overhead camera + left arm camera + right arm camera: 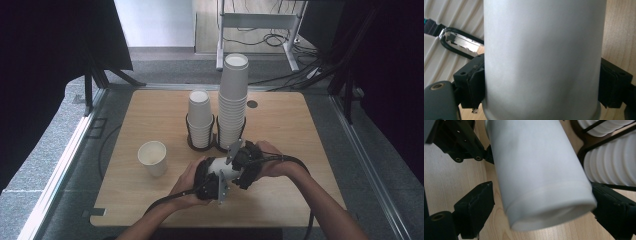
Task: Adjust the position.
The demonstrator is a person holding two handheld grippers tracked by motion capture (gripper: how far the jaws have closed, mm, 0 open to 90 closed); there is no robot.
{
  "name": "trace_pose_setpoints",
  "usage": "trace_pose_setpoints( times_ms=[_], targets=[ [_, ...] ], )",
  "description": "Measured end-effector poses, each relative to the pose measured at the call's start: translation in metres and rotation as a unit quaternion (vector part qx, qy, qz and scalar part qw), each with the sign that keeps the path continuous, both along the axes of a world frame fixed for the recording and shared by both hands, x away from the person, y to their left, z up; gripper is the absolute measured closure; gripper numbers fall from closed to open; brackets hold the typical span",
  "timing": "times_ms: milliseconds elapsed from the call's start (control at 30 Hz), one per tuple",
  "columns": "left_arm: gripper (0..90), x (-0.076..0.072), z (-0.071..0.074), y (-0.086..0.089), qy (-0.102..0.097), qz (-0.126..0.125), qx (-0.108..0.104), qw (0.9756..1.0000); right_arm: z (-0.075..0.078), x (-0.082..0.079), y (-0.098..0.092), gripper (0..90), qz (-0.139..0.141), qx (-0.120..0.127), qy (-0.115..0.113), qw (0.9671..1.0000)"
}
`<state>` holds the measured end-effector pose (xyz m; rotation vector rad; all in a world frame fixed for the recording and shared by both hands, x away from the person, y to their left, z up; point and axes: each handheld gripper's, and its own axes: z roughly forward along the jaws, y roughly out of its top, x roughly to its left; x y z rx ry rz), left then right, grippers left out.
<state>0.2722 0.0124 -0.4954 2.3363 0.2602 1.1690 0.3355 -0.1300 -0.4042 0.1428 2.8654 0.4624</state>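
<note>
White paper cup is clamped between the left gripper jaws. Right gripper brackets its other end, one jaw clear. Next: separate nested cups with a steady pull.

A plain white paper cup (lying on its side) sits lifted just above the table's near middle.

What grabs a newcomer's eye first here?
The white paper cup lying sideways between both grippers near the table's front edge, the left gripper clamped on it. Behind it, two cup stacks in black wire holders: a tall stack and a shorter one. A lone upright cup stands left.
</note>
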Motion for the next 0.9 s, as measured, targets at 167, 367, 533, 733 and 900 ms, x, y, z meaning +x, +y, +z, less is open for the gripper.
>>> trace_pose_setpoints(
  times_ms=[167, 367, 533, 733, 900],
  targets=[
    [12.4, -0.005, -0.002, -0.005, -0.017, -0.007, 0.016, 0.9997, -0.008, 0.002, 0.009, 13.7, 0.019, -0.034, 0.019, 0.9991],
    [12.3, -0.009, -0.002, -0.010, -0.031, -0.007, 0.029, 0.9991, -0.014, 0.004, 0.013, 19.7, 0.022, -0.055, 0.037, 0.9976],
    [8.2, -0.008, -0.004, -0.011, -0.032, -0.001, 0.023, 0.9992, -0.017, 0.005, 0.012, 21.1, 0.028, -0.057, 0.038, 0.9973],
    [0.6, -0.009, 0.001, -0.006, -0.011, 0.001, -0.012, 0.9999, -0.020, 0.008, 0.005, 21.6, 0.009, -0.044, 0.035, 0.9984],
    [0.0, -0.012, 0.002, -0.002, -0.006, 0.003, -0.045, 0.9990, -0.025, 0.012, -0.006, 21.6, -0.012, -0.013, 0.036, 0.9992]
  ],
)
